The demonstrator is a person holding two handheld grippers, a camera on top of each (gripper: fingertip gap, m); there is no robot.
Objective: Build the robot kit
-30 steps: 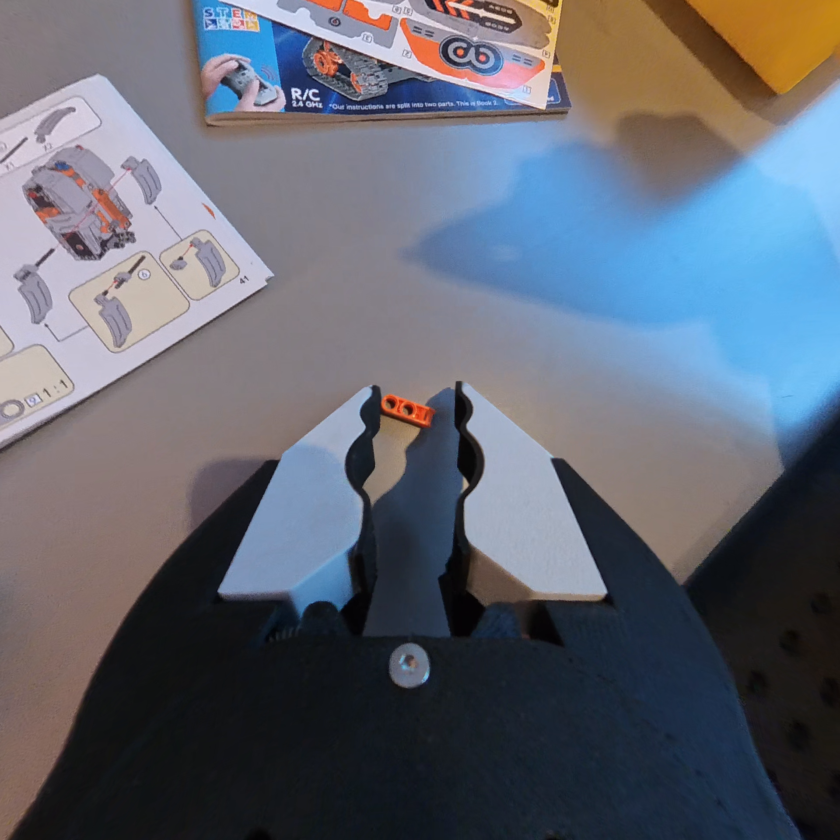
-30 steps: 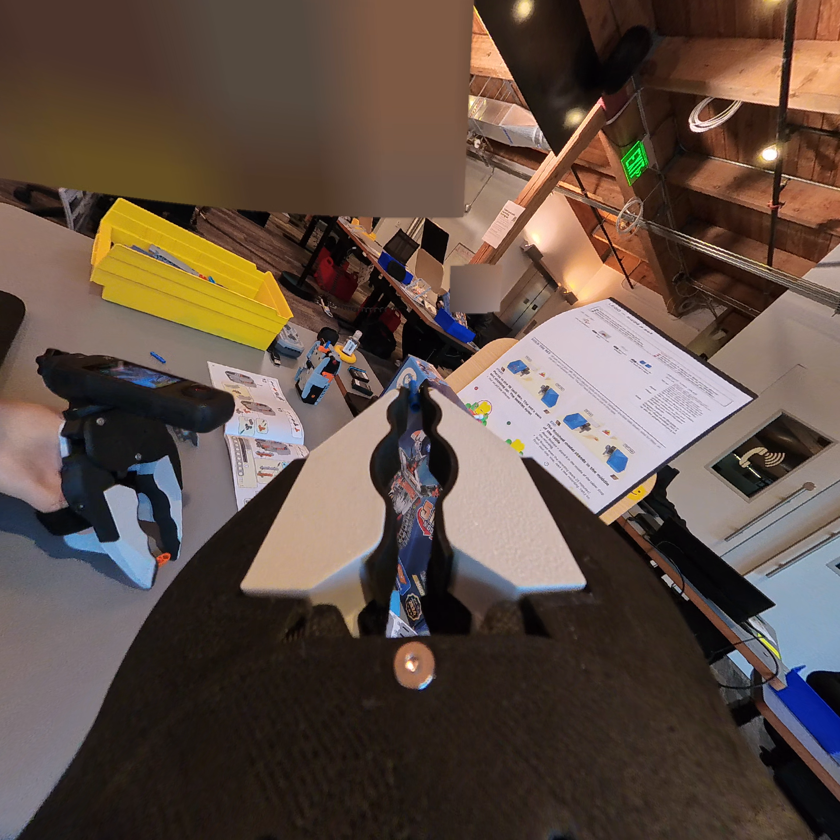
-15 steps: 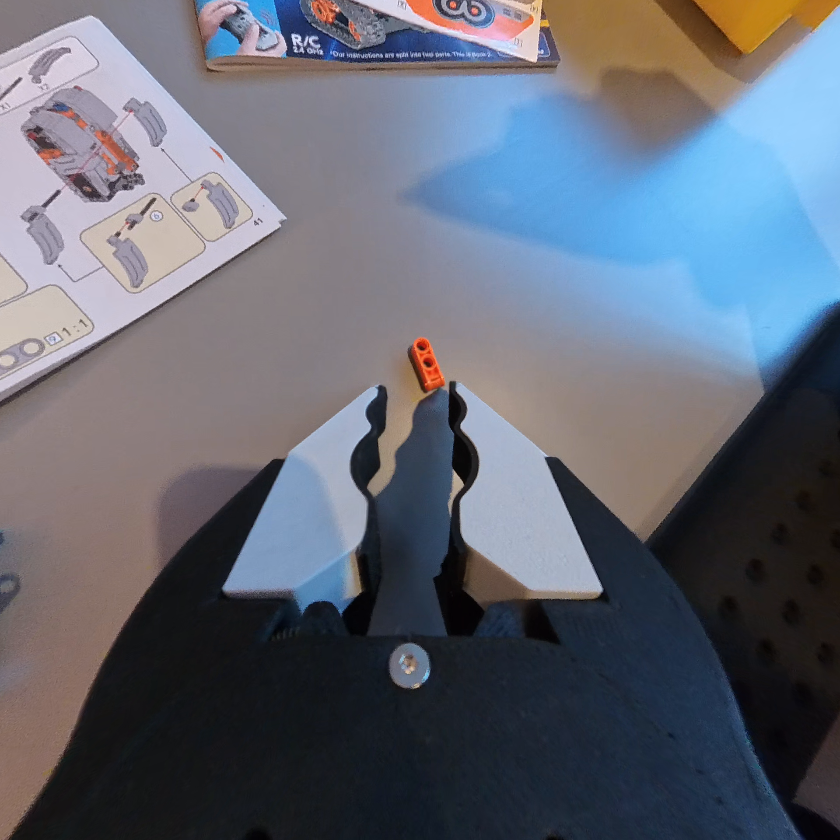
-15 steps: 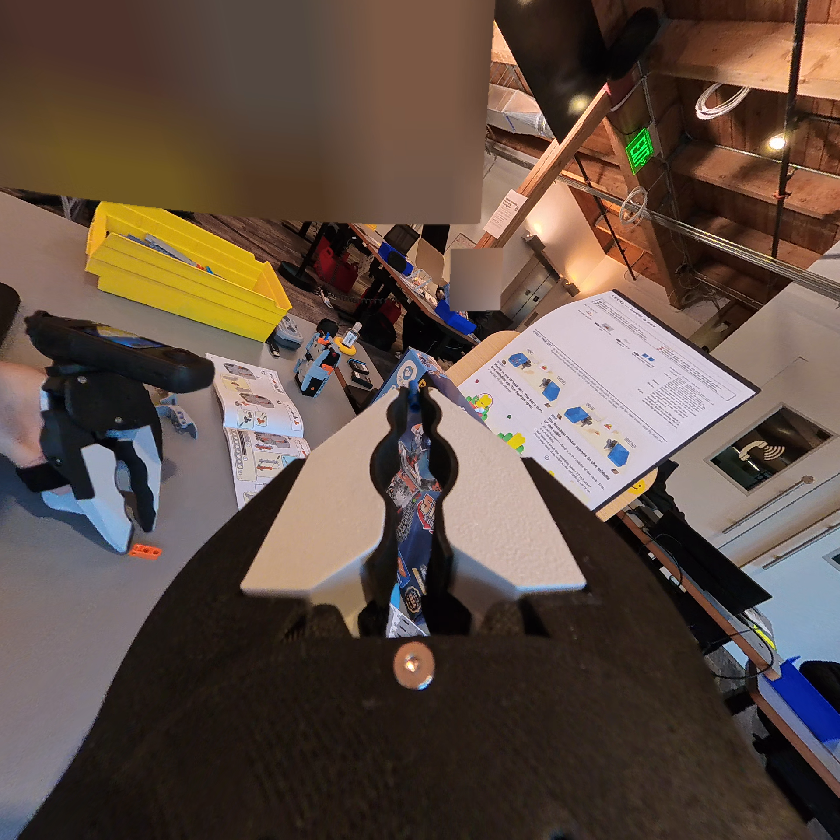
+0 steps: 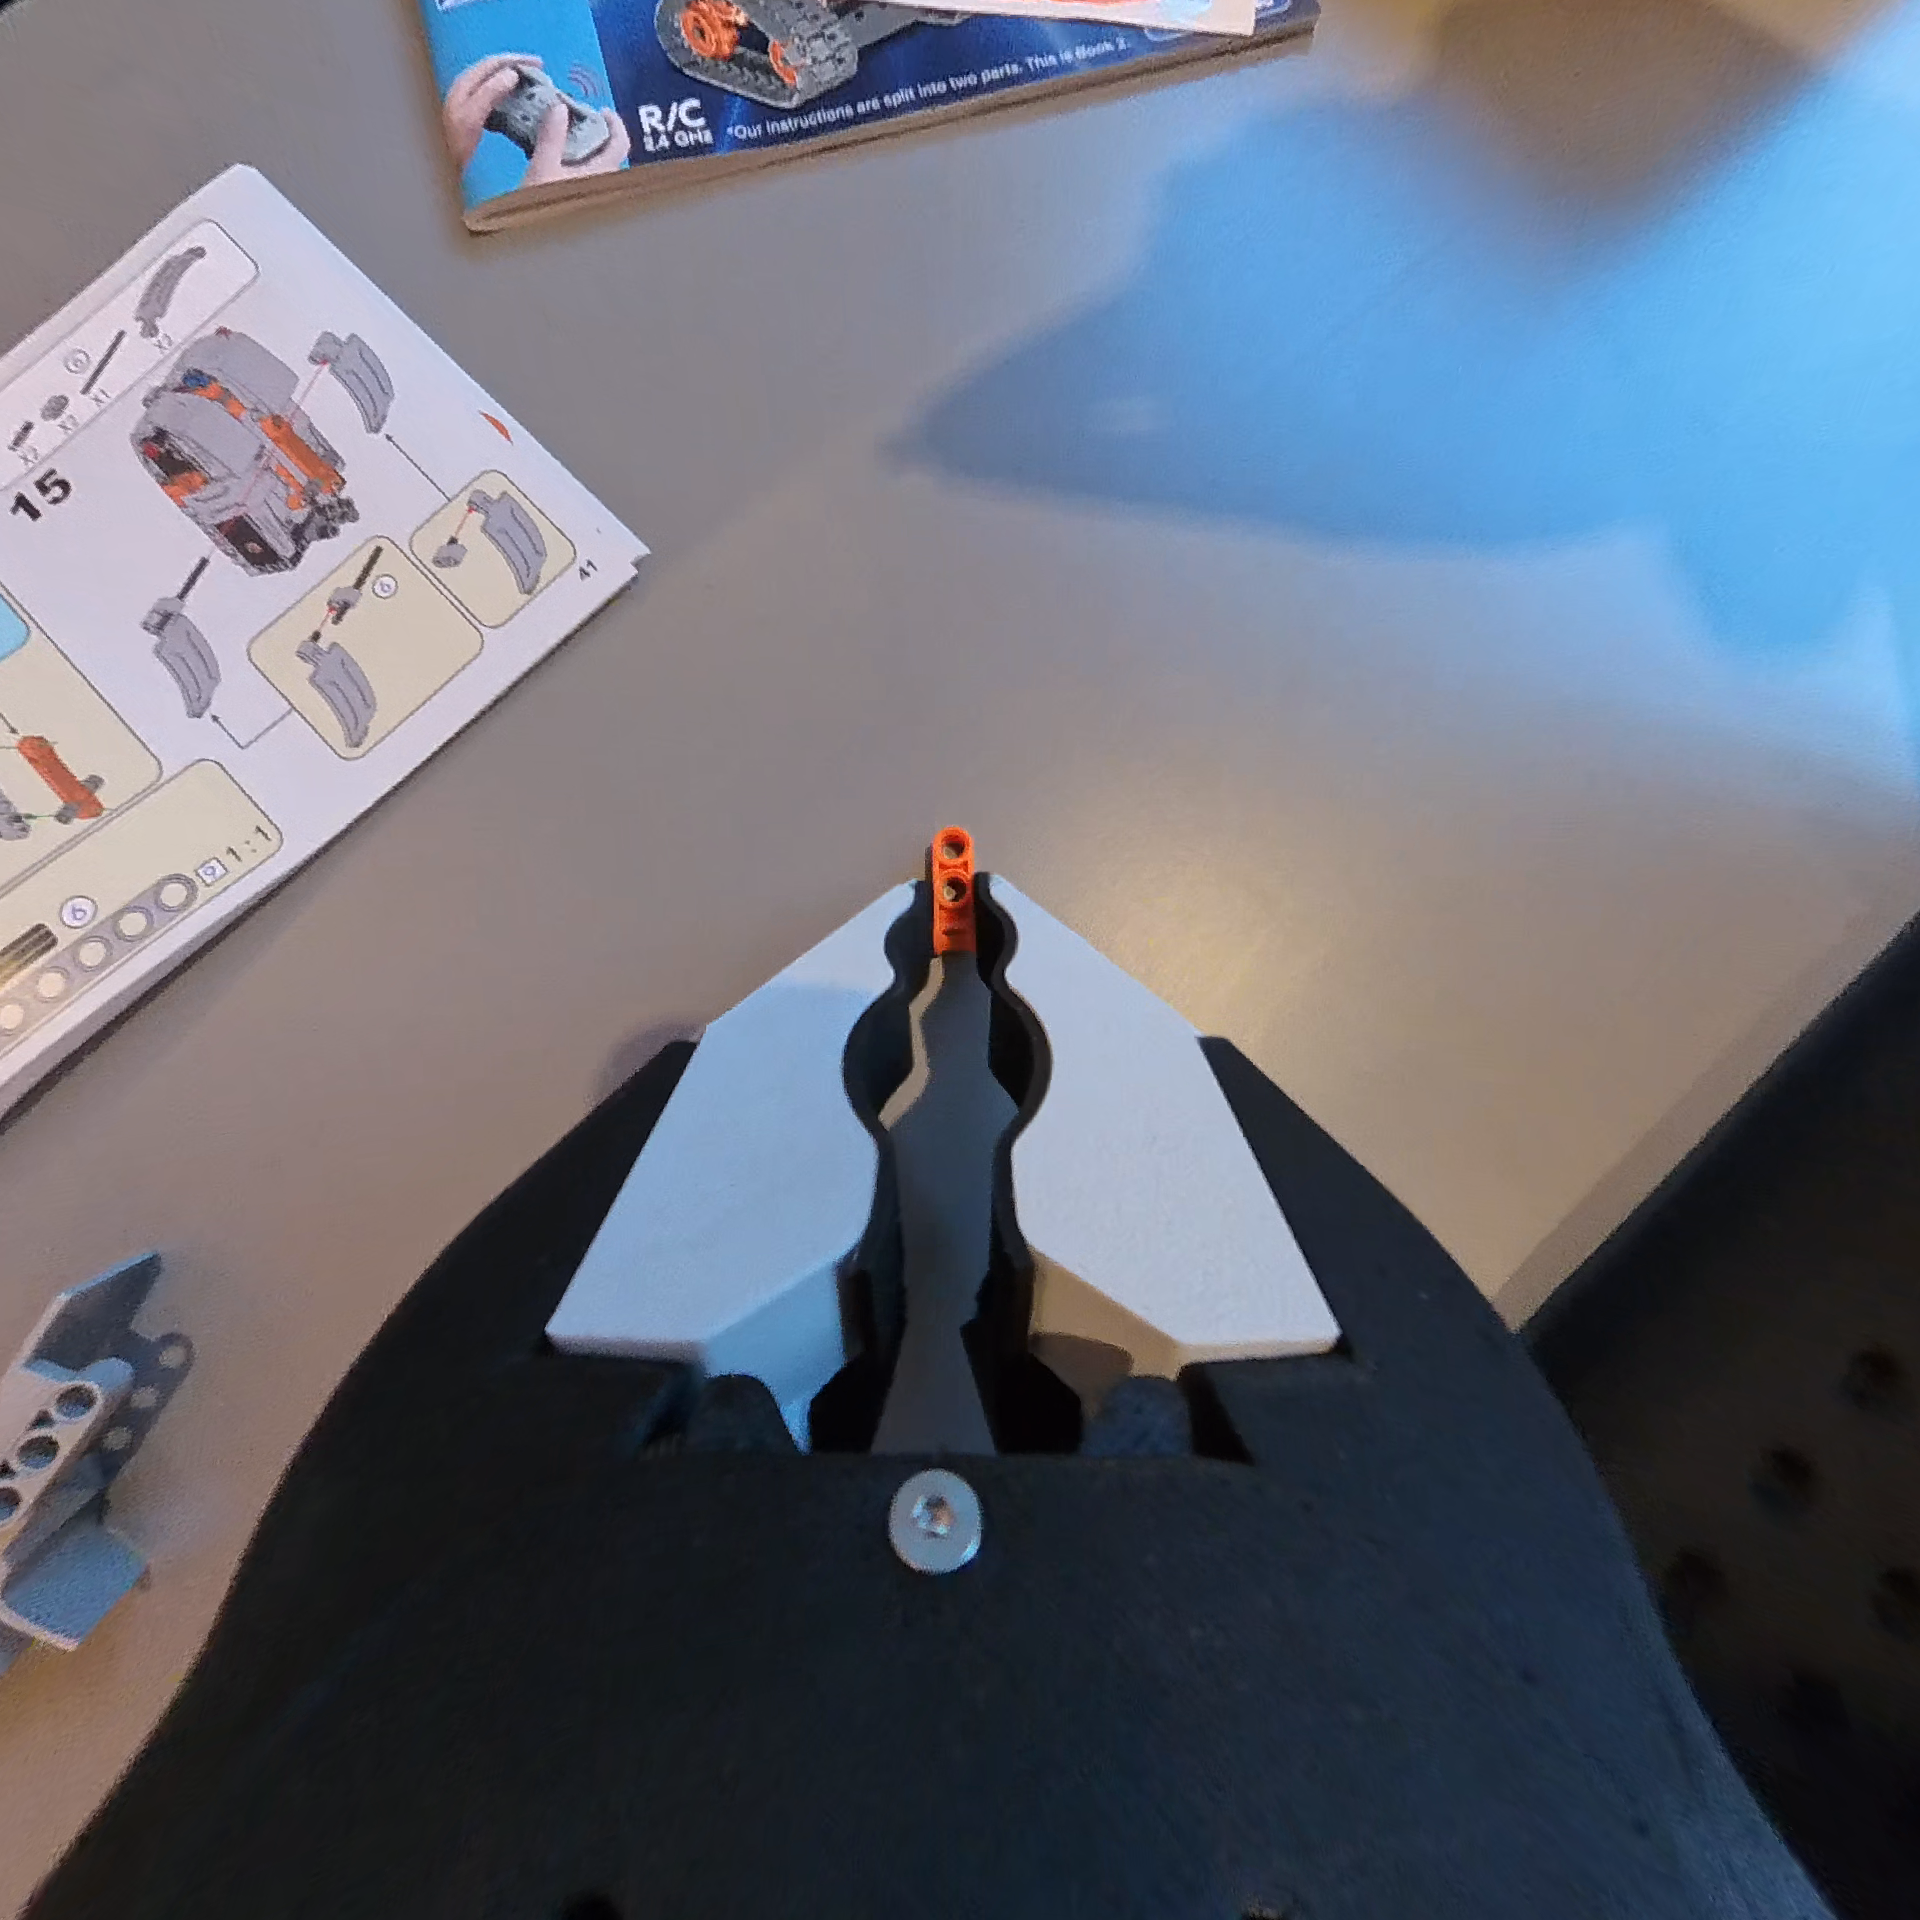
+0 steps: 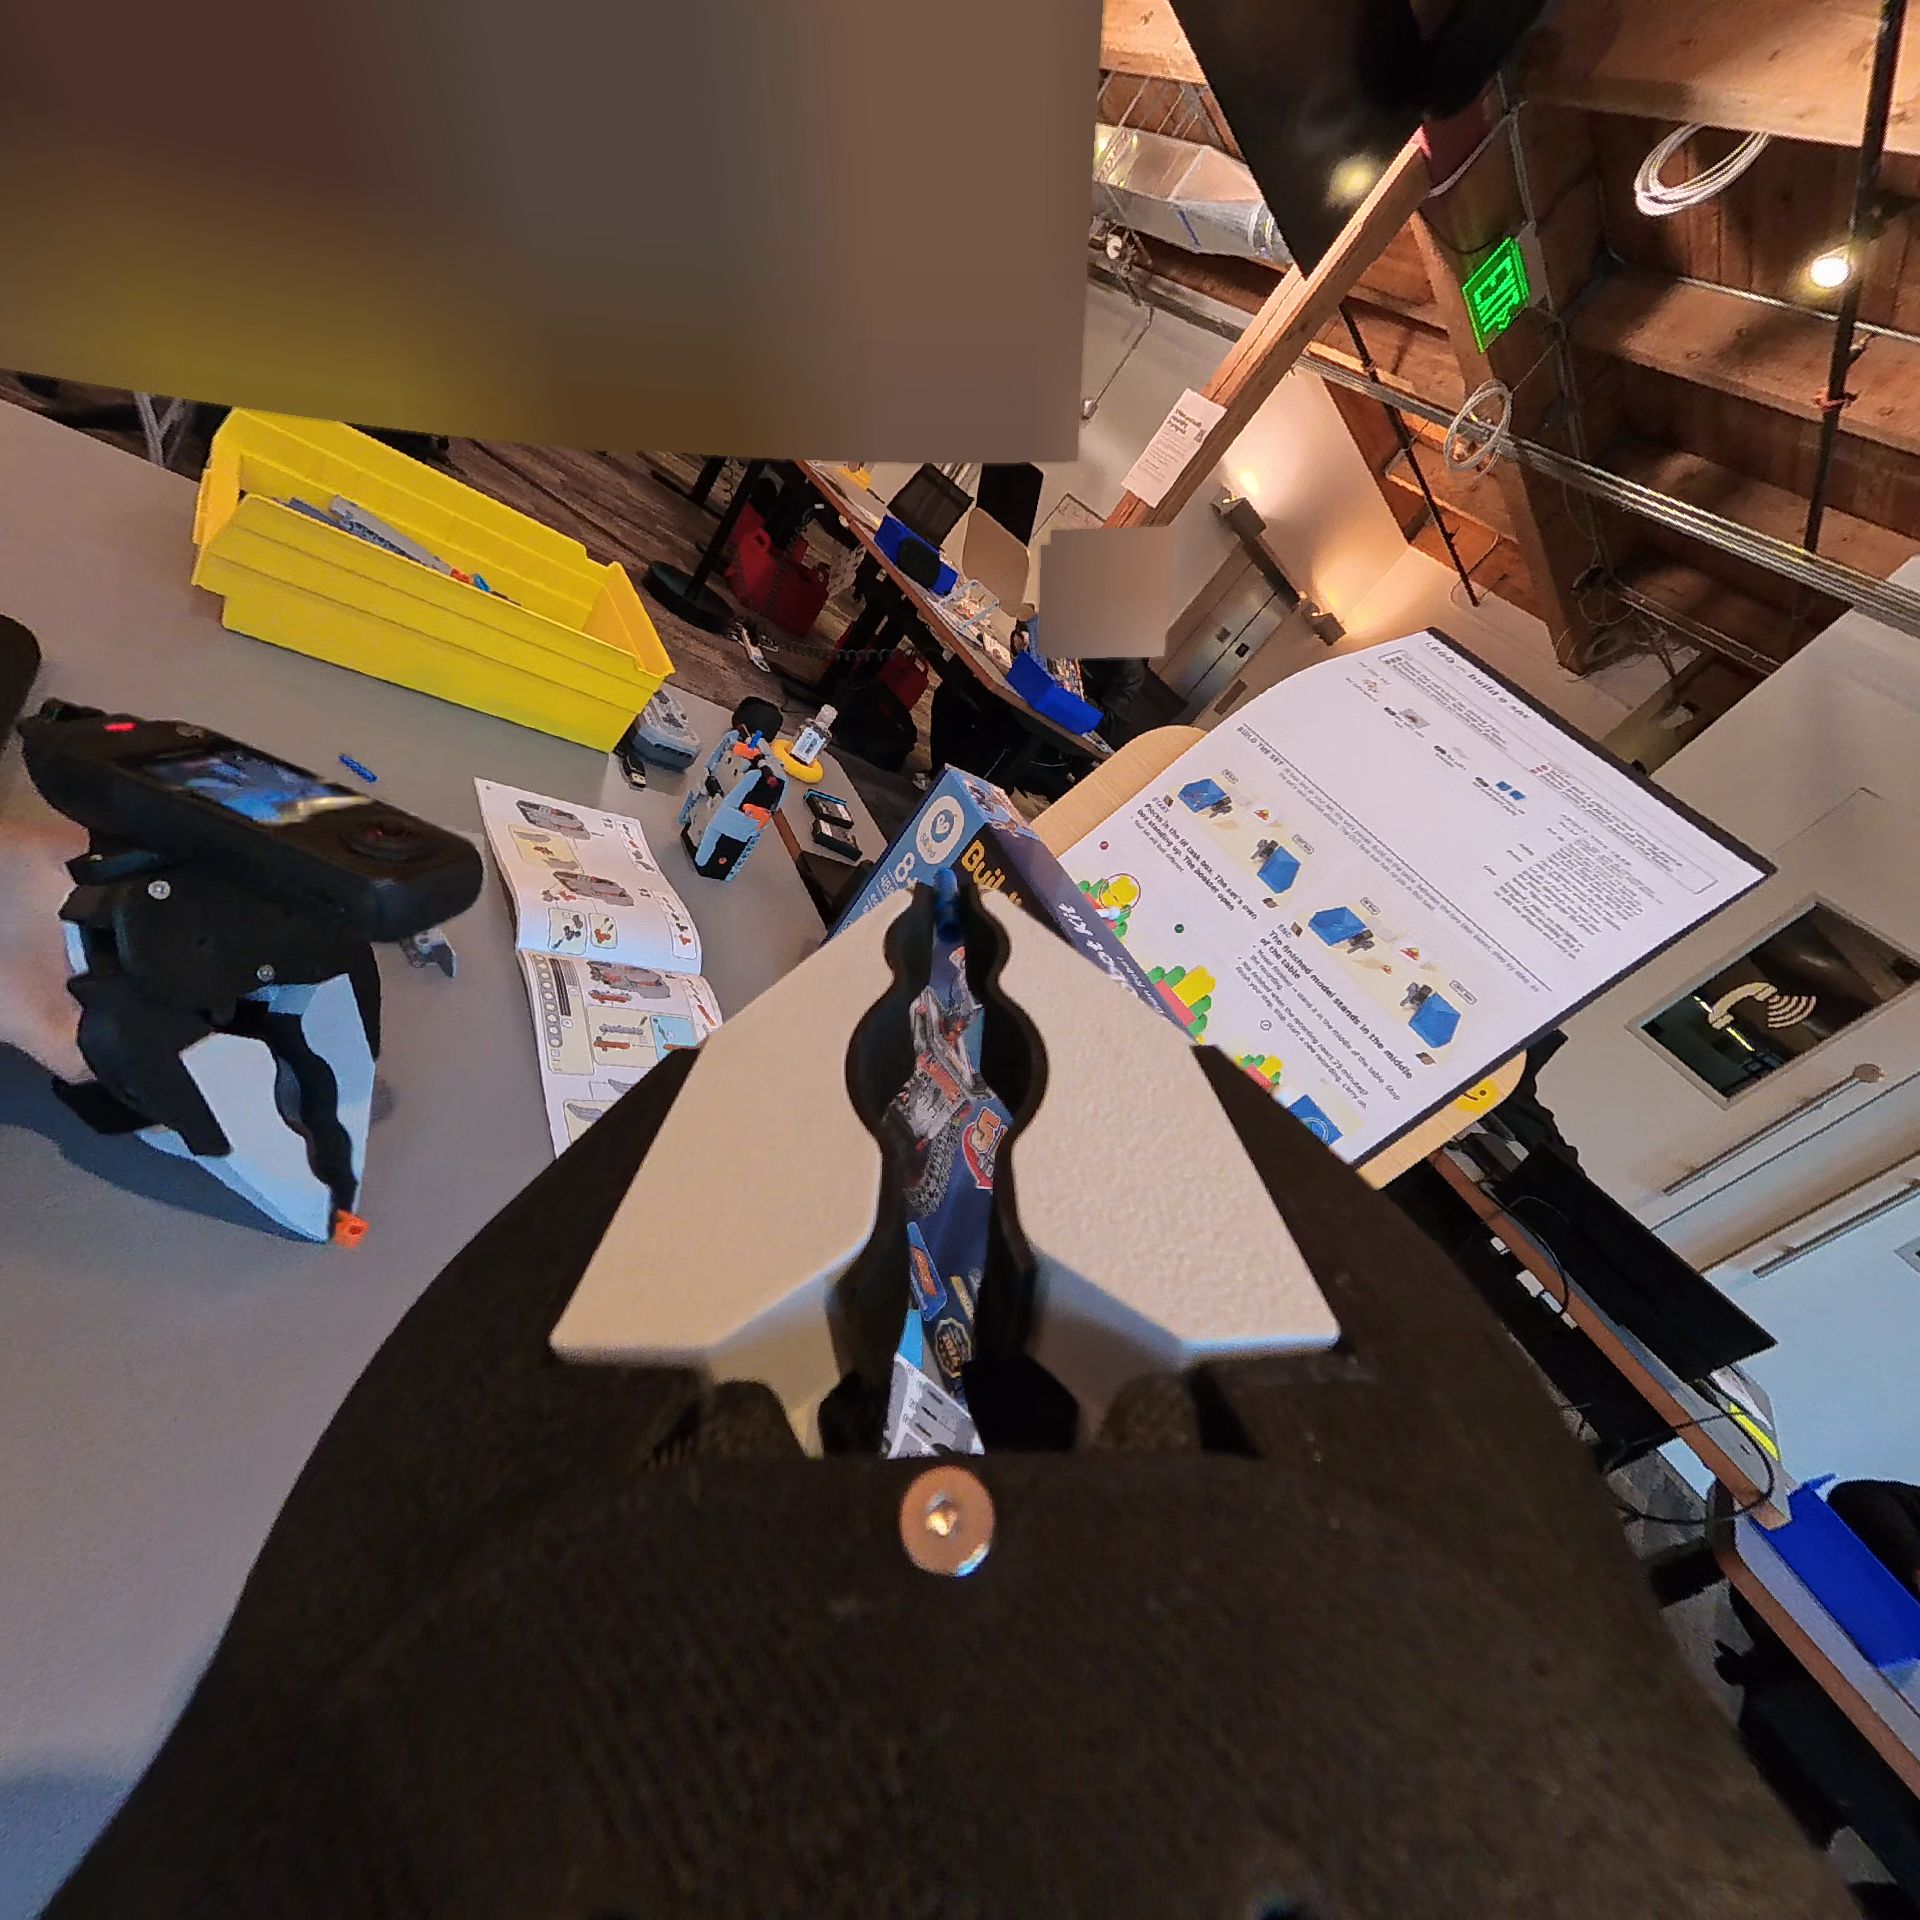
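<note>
My left gripper [image 5: 952,885] is shut on a small orange two-hole piece [image 5: 951,852], which sticks out past the fingertips just above the grey table [image 5: 1039,675]. In the right wrist view the left gripper [image 6: 338,1210] points down at the table with the orange piece [image 6: 350,1229] at its tip. My right gripper [image 6: 943,902] is raised off the table and shut on a small blue peg [image 6: 943,888] pinched at its tips.
An open instruction booklet [image 5: 260,582] lies to the left and a blue-covered booklet [image 5: 831,94] lies farther off. A grey-blue part [image 5: 73,1455] sits at lower left. Yellow bins [image 6: 416,592], a partly built model [image 6: 732,800], a blue box [image 6: 997,935] and an instruction board [image 6: 1403,883] stand beyond. The tips of one gripper are about 30 cm away from the tips of the other.
The orange piece lay loose on the table before the open left jaws. The left gripper has moved onto it and closed on it. The right gripper has stayed shut and raised.
</note>
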